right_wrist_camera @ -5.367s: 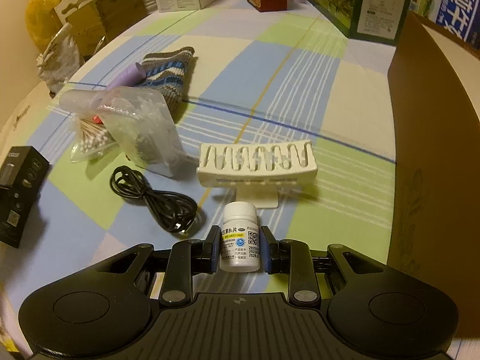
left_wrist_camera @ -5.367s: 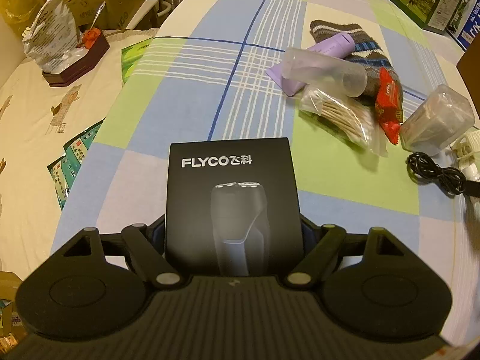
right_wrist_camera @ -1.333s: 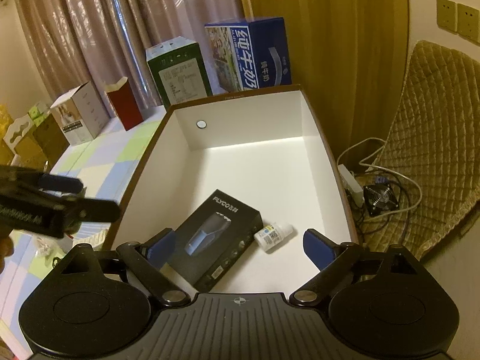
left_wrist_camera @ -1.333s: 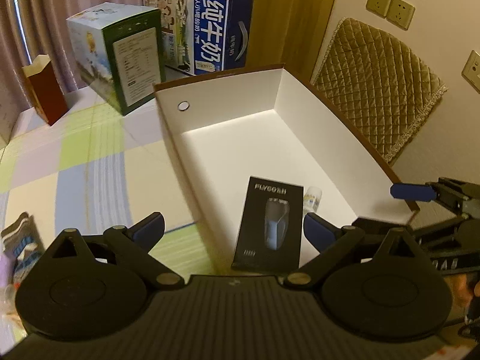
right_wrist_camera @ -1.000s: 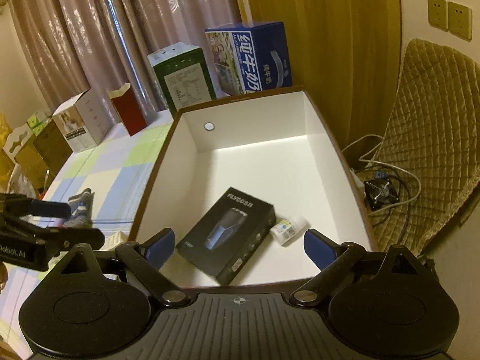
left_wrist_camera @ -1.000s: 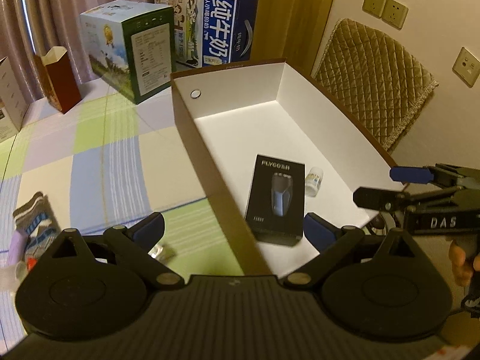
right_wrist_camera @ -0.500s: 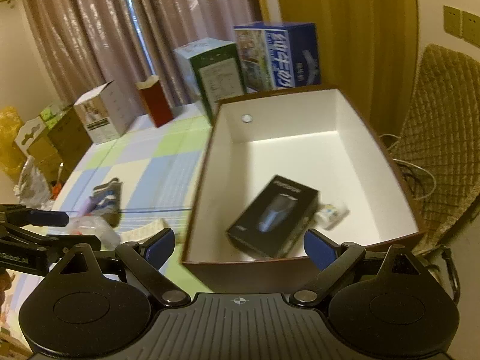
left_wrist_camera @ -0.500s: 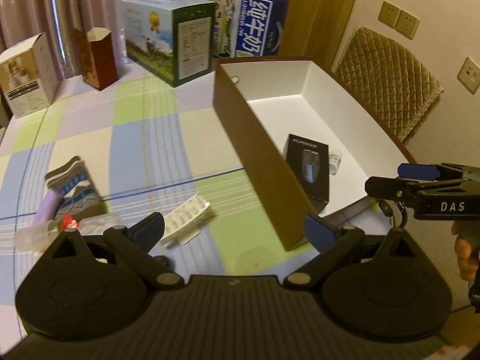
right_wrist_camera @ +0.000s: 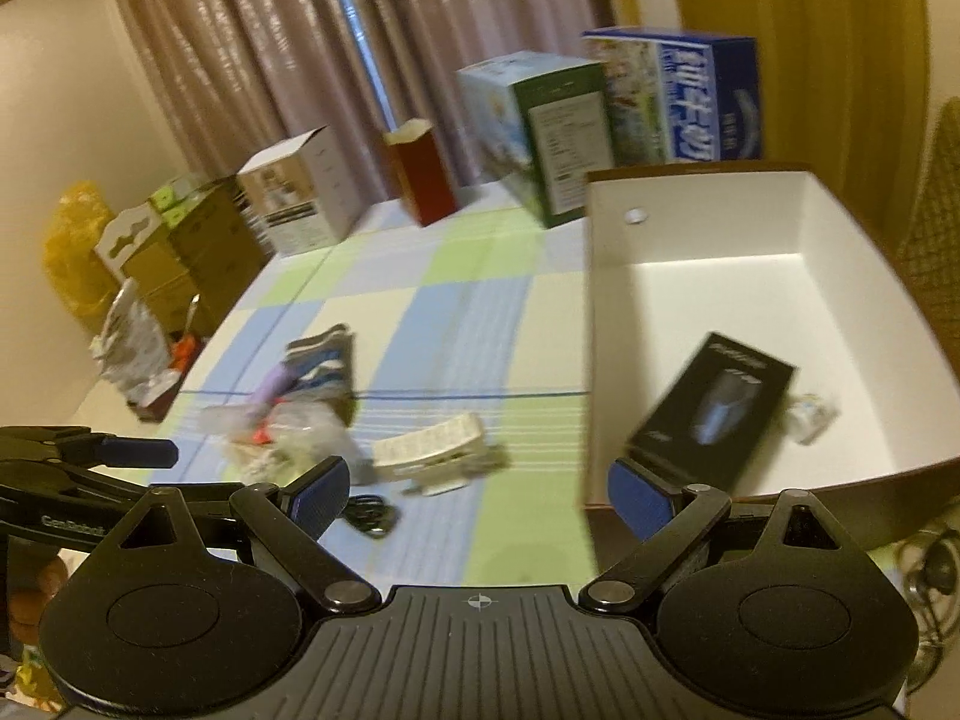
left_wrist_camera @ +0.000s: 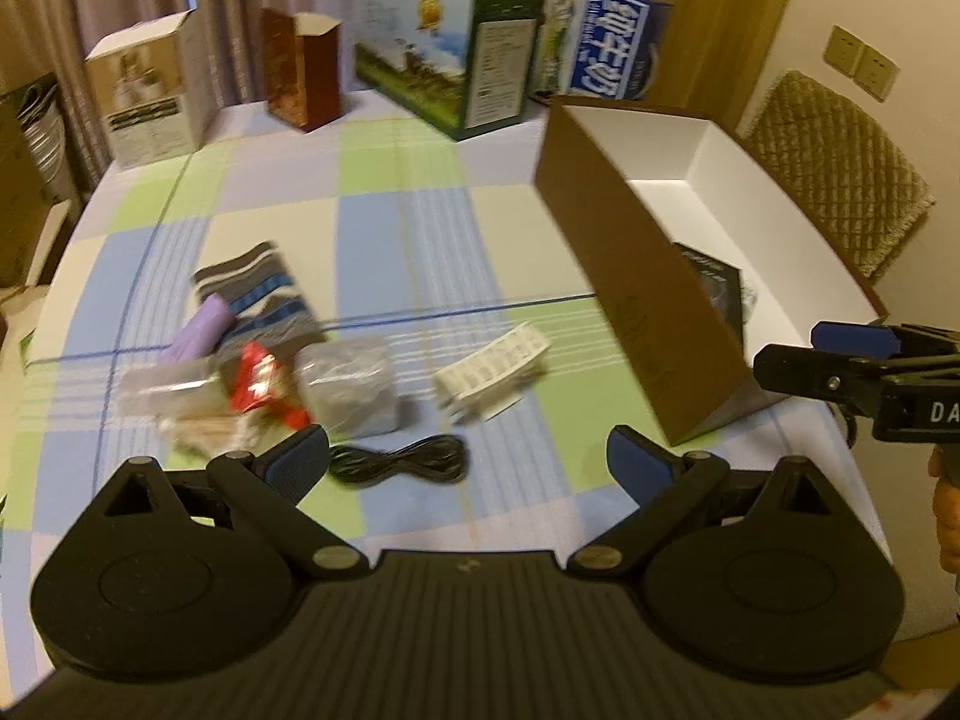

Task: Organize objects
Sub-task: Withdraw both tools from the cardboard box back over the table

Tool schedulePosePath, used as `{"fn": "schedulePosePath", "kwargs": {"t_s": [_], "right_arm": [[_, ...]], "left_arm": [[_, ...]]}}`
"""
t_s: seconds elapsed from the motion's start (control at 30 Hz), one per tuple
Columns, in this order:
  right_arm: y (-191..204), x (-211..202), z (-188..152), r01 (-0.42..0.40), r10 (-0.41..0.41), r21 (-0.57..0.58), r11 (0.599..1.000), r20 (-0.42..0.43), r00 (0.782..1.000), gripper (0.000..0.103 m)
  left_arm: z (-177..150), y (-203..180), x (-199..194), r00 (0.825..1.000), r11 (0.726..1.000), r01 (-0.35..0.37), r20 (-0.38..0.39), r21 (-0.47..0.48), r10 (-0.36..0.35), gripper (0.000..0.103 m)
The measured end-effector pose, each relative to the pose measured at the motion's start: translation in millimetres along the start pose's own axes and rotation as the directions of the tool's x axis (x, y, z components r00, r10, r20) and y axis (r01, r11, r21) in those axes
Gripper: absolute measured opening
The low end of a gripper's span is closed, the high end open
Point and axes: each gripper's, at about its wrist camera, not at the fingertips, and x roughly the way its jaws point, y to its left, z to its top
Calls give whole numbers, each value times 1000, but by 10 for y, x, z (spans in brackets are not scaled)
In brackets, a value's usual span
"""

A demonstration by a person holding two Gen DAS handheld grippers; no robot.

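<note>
A brown box (left_wrist_camera: 636, 276) with white inside (right_wrist_camera: 750, 294) stands at the table's right end. In it lie a black shaver box (right_wrist_camera: 714, 408) and a small white bottle (right_wrist_camera: 810, 411). Left of it on the checked cloth lie a white rack (left_wrist_camera: 495, 369), a black cable (left_wrist_camera: 402, 465), a clear tub (left_wrist_camera: 351, 390), a red packet (left_wrist_camera: 258, 381), a bag of swabs (left_wrist_camera: 198, 429), a purple tube (left_wrist_camera: 201, 333) and a striped sock (left_wrist_camera: 264, 294). My left gripper (left_wrist_camera: 468, 465) is open and empty above the cable. My right gripper (right_wrist_camera: 480, 489) is open and empty near the box's corner.
Cartons stand along the table's far edge: a blue milk carton (left_wrist_camera: 600, 57), a green one (left_wrist_camera: 444, 78), a dark red box (left_wrist_camera: 300, 75) and a white box (left_wrist_camera: 150, 90). A quilted chair (left_wrist_camera: 840, 168) is behind the brown box. Boxes and bags crowd the left side (right_wrist_camera: 156, 258).
Both grippers have swung left, away from the brown box and toward the loose items on the cloth. Both stayed open. The shaver box and bottle stay in the box.
</note>
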Motion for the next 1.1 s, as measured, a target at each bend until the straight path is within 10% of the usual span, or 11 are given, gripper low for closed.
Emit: {"fn": "schedulePosePath", "kwargs": {"t_s": [1.1], "right_arm": [[319,1167,-31,29,-36,-67,997,-94,995,90]], "left_arm": [[-124,638,450,995,993,-95,-23,-66,94,96]]}}
